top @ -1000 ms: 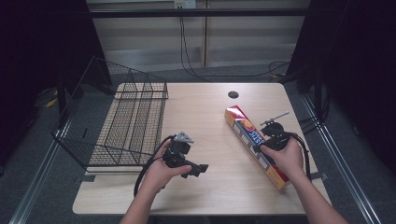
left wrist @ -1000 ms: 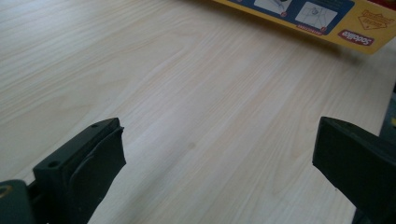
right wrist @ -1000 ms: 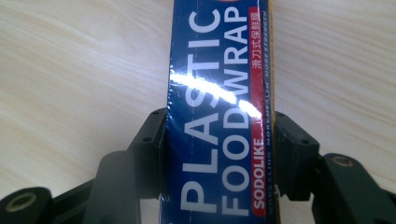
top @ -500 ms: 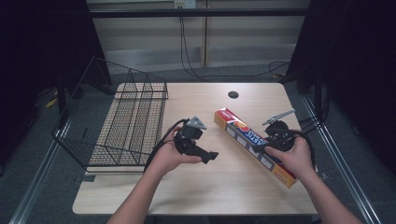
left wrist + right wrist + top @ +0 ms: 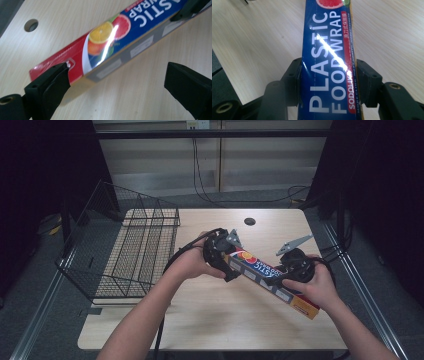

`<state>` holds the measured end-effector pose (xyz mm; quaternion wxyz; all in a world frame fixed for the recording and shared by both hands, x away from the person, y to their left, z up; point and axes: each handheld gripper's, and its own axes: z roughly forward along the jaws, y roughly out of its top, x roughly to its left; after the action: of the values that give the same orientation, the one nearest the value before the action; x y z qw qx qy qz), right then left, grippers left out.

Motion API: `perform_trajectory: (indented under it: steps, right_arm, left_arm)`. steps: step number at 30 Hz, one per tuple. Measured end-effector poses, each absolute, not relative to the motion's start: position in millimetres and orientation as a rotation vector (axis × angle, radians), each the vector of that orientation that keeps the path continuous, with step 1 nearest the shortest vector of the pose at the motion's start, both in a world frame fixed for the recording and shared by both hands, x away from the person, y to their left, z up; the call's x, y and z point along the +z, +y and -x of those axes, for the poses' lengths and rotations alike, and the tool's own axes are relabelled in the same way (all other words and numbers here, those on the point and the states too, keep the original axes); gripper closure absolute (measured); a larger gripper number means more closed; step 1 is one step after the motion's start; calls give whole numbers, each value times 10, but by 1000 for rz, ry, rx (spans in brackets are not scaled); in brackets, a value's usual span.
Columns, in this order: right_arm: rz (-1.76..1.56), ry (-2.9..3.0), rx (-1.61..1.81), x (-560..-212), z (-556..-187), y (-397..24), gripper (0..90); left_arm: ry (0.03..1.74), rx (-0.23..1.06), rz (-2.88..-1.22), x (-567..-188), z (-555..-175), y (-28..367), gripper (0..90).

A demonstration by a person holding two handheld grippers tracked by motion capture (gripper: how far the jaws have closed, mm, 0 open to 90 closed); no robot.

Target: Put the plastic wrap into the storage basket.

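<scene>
table [image 5: 210,320]: light wood | floor [image 5: 50,320]: grey | backdrop: dark curtains [image 5: 45,180]

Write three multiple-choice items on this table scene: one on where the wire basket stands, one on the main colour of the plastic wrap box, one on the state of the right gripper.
1. The wire basket stands at the table's
A. left edge
B. right edge
C. near edge

2. The plastic wrap box has a top face that is mainly
A. green
B. blue
C. white

3. The right gripper is
A. open above the box
B. shut on nothing
C. shut on the box

Answers: 1 A, the high view shows it left of both hands. 2 B, white lettering on blue. 3 C, its jaws press both long sides of the box.
</scene>
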<state>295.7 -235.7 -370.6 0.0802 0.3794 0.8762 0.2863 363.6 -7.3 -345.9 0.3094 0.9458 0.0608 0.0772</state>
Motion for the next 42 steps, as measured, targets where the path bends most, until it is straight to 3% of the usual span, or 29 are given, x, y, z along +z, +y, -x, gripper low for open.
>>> perform_trajectory:
  steps: [14, 23, 31, 34, 37, 39, 40, 42]
  right_arm:
    - [-980, 2717, 875, -3620, -2899, -2236, 463]
    - [-846, 2749, 918, -3584, -2899, -2206, 462]
    - [-634, 2805, 880, -3612, -2874, -2185, 442]
    - [-637, 2821, 972, -3614, -2935, -2246, 373]
    - [-756, 2770, 1027, -3567, -3002, -2316, 176]
    - [-825, 2724, 1073, -3505, -3012, -2411, 133]
    - [-862, 2693, 1079, -3471, -3008, -2459, 69]
    - [-904, 2622, 1023, -3437, -2986, -2521, 36]
  left_arm:
    - [-71, 83, -2620, -3535, -3683, -379, 57]
    - [-192, -28, -2705, -3691, -3656, -518, 170]
    - [-110, -134, -2794, -3702, -3476, -596, 343]
    - [-32, -102, -2788, -3638, -3399, -587, 390]
    - [121, -158, -2810, -3576, -3406, -556, 429]
    - [175, -88, -2852, -3573, -3431, -502, 432]
    - [205, -108, -2857, -3574, -3462, -473, 433]
    - [317, -125, -2848, -3567, -3509, -392, 434]
